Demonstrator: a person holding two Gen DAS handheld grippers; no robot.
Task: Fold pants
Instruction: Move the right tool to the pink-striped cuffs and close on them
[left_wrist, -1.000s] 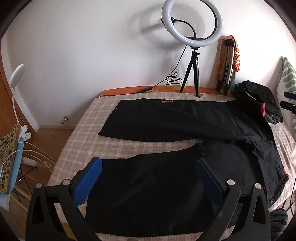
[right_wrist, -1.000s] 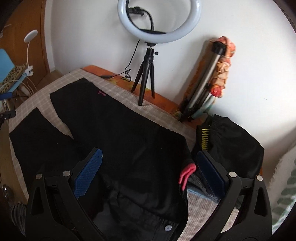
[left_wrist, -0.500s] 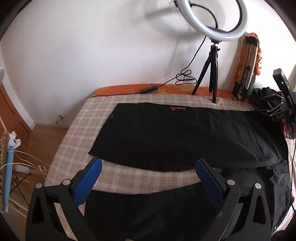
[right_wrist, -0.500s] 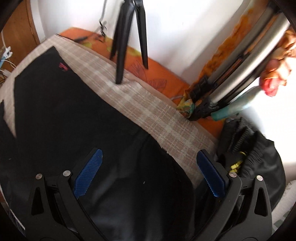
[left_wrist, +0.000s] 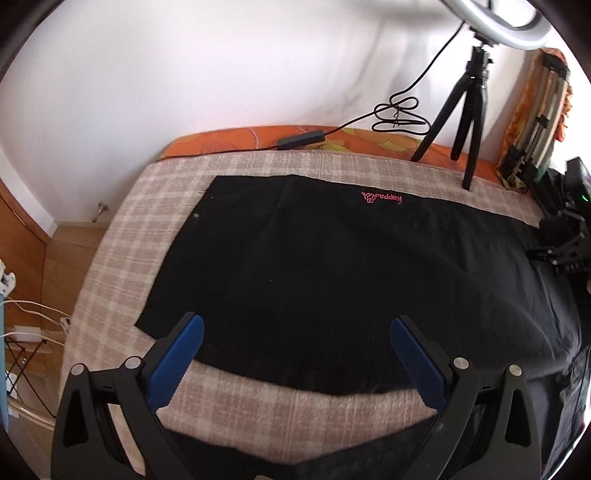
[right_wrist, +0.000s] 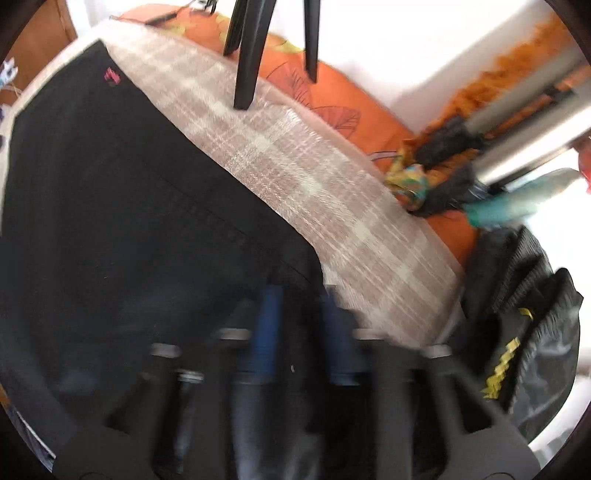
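— So, where are the pants (left_wrist: 332, 266) rn?

— Flat on the bed (left_wrist: 155, 229), spread across the checked beige cover. Black fabric, v. dark, one leg lying lengthwise w/ a small pink logo (left_wrist: 382, 198) near its far edge. Second leg's edge shows at the bottom of the left view, a strip of cover between the two.

— Edges, room to move?

— Leg hem sits short of the bed's left side, bare cover all round it there. Far side: strip of cover, then orange sheet along the wall. Ring-light tripod (left_wrist: 465, 110) stands on that far strip, close to the pants' far edge. Another dark garment (right_wrist: 524, 314) bunched at the right end, near folded stands leaning on the wall.

— Grippers?

— Left hand-held gripper (left_wrist: 295, 354): jaws spread wide, above the near edge of the leg, nothing between them. Right hand-held gripper (right_wrist: 303, 332): blurred, jaws have just been closing, now pressed nearly together at the pants' far corner; looks like black fabric between, can't be sure.
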